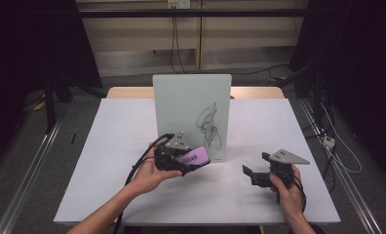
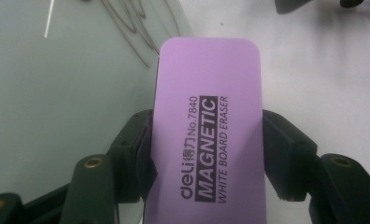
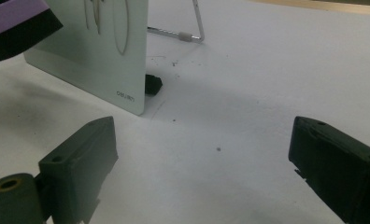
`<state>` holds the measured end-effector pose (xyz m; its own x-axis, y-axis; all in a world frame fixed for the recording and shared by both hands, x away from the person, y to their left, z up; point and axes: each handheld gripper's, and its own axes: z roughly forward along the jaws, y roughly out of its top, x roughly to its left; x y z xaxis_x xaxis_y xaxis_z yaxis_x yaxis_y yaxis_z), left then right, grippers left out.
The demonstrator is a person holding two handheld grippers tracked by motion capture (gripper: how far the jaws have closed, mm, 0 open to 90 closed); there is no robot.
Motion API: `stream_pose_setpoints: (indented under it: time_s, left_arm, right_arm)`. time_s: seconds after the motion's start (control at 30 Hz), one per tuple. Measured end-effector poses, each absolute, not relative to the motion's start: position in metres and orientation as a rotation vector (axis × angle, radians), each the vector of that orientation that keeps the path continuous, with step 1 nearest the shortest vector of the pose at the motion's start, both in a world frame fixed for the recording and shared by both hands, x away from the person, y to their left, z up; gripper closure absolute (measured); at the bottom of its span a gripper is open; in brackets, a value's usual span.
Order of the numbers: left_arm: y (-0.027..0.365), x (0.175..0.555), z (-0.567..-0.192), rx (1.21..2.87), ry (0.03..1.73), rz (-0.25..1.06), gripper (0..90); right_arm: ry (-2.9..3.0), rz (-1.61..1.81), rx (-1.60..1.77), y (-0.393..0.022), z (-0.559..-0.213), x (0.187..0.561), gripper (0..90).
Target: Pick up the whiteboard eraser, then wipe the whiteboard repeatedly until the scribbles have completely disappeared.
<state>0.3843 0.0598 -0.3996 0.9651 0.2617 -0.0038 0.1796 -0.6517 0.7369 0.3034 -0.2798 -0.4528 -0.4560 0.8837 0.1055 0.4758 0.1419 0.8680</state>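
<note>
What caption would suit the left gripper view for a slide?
Left claw gripping a purple magnetic whiteboard eraser beside a scribbled glass board.

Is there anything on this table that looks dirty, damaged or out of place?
Nothing looks damaged. The upright whiteboard carries a black scribble near its lower right, which the purple eraser in the left gripper seems meant for. Small dark specks lie on the table by the board's foot.

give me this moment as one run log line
left gripper: shut on purple eraser | right gripper: open, idle | whiteboard: scribble unwiped
</note>
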Motion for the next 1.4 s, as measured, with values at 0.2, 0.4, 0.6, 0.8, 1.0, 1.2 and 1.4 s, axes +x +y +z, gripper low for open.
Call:
stream_pose_setpoints:
  time_s: [0.2, 0.4, 0.6, 0.8, 1.0, 1.2, 1.4]
  left_arm:
    - [0.066, 0.385, -0.394, 2.260, 0.345, 0.138, 40.4]
    - [0.073, 0.386, -0.387, 2.254, 0.348, 0.136, 40.3]
    - [0.073, 0.383, -0.383, 2.242, 0.348, 0.149, 40.4]
    - [0.069, 0.380, -0.374, 2.243, 0.329, 0.186, 40.4]
    - [0.069, 0.379, -0.363, 2.209, 0.324, 0.227, 40.4]
    - [0.066, 0.377, -0.354, 2.205, 0.301, 0.244, 40.5]
    - [0.063, 0.385, -0.344, 2.190, 0.296, 0.291, 40.5]
  right_arm:
    - [2.013, 1.256, 1.277, -0.276, -0.453, 0.304, 7.9]
    - [2.003, 1.245, 1.285, -0.276, -0.453, 0.307, 7.9]
    - [2.008, 1.233, 1.291, -0.275, -0.454, 0.309, 8.0]
    - [2.016, 1.233, 1.278, -0.276, -0.454, 0.307, 7.9]
    - [2.011, 1.242, 1.276, -0.276, -0.454, 0.305, 7.1]
    - [2.005, 1.235, 1.281, -0.276, -0.454, 0.305, 5.8]
    - [2.005, 1.240, 1.287, -0.276, -0.454, 0.304, 5.6]
